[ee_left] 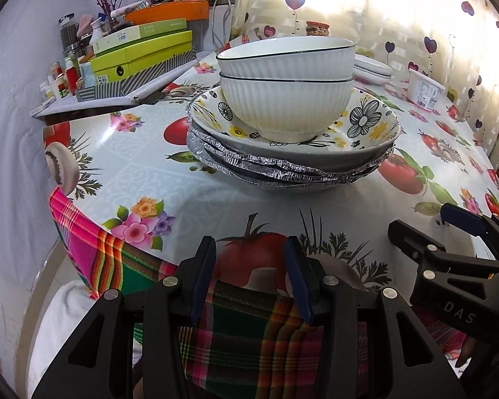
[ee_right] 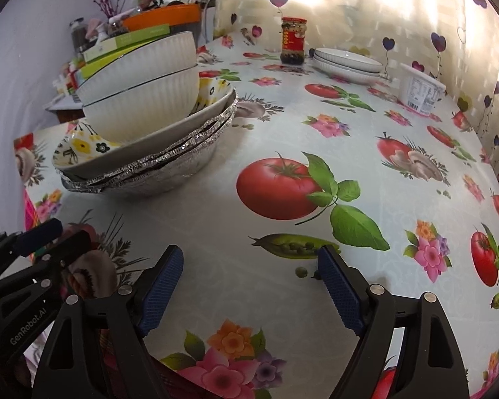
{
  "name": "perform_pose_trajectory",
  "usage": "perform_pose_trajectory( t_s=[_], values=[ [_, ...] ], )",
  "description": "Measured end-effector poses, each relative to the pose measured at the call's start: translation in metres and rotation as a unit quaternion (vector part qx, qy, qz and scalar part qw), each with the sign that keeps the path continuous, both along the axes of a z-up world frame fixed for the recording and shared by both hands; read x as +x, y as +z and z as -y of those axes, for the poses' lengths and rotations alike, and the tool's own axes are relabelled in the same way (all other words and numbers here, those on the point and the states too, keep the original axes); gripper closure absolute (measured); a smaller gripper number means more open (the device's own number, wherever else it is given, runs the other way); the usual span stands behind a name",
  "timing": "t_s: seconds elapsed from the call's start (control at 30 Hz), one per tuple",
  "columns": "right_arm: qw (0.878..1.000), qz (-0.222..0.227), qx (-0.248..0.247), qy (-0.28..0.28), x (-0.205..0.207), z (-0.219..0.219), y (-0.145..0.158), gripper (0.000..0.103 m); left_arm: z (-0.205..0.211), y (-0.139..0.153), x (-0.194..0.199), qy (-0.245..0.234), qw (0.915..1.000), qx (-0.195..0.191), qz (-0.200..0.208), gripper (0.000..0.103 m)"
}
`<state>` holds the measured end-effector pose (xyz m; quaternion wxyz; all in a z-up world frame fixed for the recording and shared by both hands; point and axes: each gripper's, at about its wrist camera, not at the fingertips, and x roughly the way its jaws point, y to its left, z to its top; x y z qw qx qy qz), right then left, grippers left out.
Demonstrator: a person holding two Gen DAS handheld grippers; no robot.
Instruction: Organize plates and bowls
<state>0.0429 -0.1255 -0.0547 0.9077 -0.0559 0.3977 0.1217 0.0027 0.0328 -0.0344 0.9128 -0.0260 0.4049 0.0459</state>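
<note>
Two nested white ribbed bowls (ee_left: pixel 286 99) (ee_right: pixel 139 99) sit in a flower-patterned plate (ee_left: pixel 366 123) (ee_right: pixel 83 146). The plate rests on a stack of foil pans (ee_left: pixel 282 173) (ee_right: pixel 156 173) on the table. Two white shallow plates (ee_left: pixel 372 68) (ee_right: pixel 346 61) are stacked at the far side. My left gripper (ee_left: pixel 249 252) (ee_right: pixel 63 236) hovers open at the table's near edge, in front of the stack, with nothing between its fingers. My right gripper (ee_right: pixel 249 256) (ee_left: pixel 425 222) is open and holds nothing, over the tablecloth to the right of the stack.
A sauce jar (ee_right: pixel 293 41) and a white tub (ee_right: pixel 422 89) stand at the back near the curtain. Green boxes (ee_left: pixel 143 53) and bottles crowd a side shelf at the left. A plaid cloth (ee_left: pixel 233 332) hangs below the near table edge.
</note>
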Motion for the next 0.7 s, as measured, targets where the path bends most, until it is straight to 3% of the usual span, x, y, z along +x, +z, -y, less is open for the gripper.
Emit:
perform_pose_trajectory(
  t_s=[0.27,0.7],
  values=[
    [1.000,0.000,-0.003,0.001,0.0008,-0.0029,-0.0011,0.011,-0.0004,-0.0005,0.0007,0.001,1.0000,-0.001,0.004,0.058],
    [1.000,0.000,-0.003,0.000,0.0015,-0.0039,-0.0020,0.008,-0.0020,-0.0007,0.0022,0.003,1.0000,-0.007,0.005,0.056]
  ],
)
